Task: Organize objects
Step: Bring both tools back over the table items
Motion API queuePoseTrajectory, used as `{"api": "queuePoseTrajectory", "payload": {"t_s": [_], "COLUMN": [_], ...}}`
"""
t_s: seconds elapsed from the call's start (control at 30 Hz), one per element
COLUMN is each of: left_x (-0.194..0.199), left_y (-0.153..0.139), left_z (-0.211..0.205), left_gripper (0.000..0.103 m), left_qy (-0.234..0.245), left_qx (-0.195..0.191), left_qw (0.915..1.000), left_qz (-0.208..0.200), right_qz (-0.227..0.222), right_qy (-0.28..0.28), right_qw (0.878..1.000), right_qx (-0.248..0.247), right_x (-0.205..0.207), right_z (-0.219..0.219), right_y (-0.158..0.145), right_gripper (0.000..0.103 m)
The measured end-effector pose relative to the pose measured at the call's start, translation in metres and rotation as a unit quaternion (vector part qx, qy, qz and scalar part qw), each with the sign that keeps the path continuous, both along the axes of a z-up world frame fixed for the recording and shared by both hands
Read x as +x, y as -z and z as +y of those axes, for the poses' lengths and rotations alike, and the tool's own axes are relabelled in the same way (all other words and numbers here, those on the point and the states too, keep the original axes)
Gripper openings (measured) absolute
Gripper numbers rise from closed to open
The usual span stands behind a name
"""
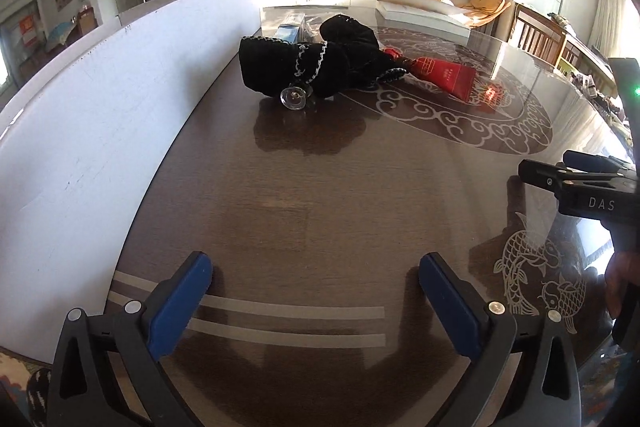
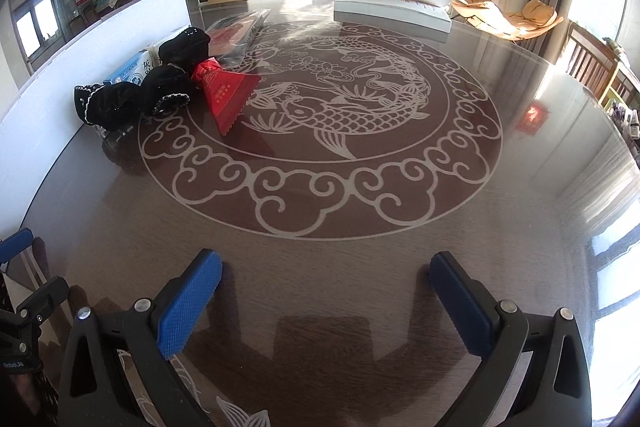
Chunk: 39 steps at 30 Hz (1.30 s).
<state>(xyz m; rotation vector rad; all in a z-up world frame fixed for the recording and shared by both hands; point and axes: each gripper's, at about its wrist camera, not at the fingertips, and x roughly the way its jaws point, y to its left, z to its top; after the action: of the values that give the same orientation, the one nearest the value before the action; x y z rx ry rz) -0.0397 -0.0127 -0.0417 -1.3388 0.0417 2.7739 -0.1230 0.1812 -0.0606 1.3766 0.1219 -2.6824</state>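
1. Black velvet pouches (image 1: 304, 67) lay in a heap at the far left of the glass-topped table (image 1: 320, 195), beside the white partition (image 1: 120, 99).
2. I saw a red packet (image 2: 228, 91) touching the heap and a blue-and-white box (image 2: 132, 73) behind it.
3. My left gripper (image 1: 316, 275) stood wide open, holding nothing, well short of the heap.
4. My right gripper (image 2: 326, 271) was equally spread and empty over the table's fish pattern (image 2: 320, 115).

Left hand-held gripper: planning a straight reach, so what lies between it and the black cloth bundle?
Only bare table top. In the left wrist view, nothing sits between the open left hand-held gripper and the black cloth bundle.
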Motion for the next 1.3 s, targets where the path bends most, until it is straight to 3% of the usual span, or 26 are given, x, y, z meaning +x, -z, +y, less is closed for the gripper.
{"api": "queuePoseTrajectory", "payload": {"t_s": [1.3], "left_x": [-0.0076], "left_y": [-0.0031], "left_z": [0.0032], "left_gripper": [0.103], "left_qy": [-0.003], "left_qx": [-0.006], "left_qw": [0.9993], "left_qz": [-0.035], "right_qz": [0.0], "right_qy": [0.0], "right_qw": [1.0], "right_qx": [0.0], "right_x": [-0.0006], "right_z": [-0.0006], "right_y": [0.0011], "right_gripper": [0.103]}}
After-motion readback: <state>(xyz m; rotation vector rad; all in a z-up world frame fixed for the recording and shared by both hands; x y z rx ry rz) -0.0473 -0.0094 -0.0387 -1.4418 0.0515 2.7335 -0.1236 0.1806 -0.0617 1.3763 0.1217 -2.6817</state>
